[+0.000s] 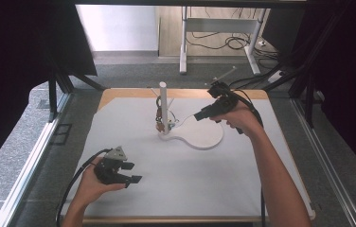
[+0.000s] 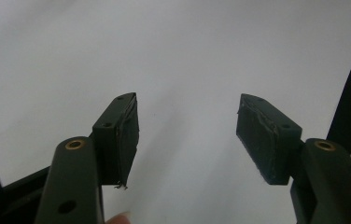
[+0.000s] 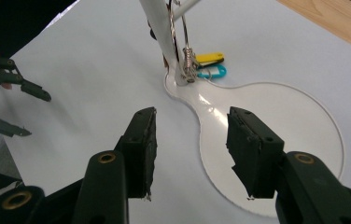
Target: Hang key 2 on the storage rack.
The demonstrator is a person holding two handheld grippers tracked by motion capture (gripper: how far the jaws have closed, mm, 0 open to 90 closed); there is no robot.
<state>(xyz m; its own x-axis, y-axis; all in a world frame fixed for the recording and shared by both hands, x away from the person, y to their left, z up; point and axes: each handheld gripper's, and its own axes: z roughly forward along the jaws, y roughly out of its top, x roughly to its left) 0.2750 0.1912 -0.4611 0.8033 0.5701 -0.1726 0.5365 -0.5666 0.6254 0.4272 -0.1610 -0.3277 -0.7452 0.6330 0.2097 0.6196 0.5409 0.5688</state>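
The right claw (image 3: 190, 140) hangs open and empty over the neck of the white stand (image 3: 276, 135), probably lined up to reach the key ring (image 3: 185, 56) hanging on the post ahead of its jaws. Yellow and teal tags (image 3: 211, 65) lie just beyond the post's foot, though how they attach is hard to make out. The right forearm stretches forward, wrist angled down. The left claw (image 1: 131, 172), also open and holding nothing, waits well apart, low over the bare table (image 1: 190, 189), hand relaxed.

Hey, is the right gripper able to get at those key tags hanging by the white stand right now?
Probably yes. The right gripper is open over the stand's flat white base, and the yellow tag and teal tag lie just beyond the post, with nothing between them and the jaws.
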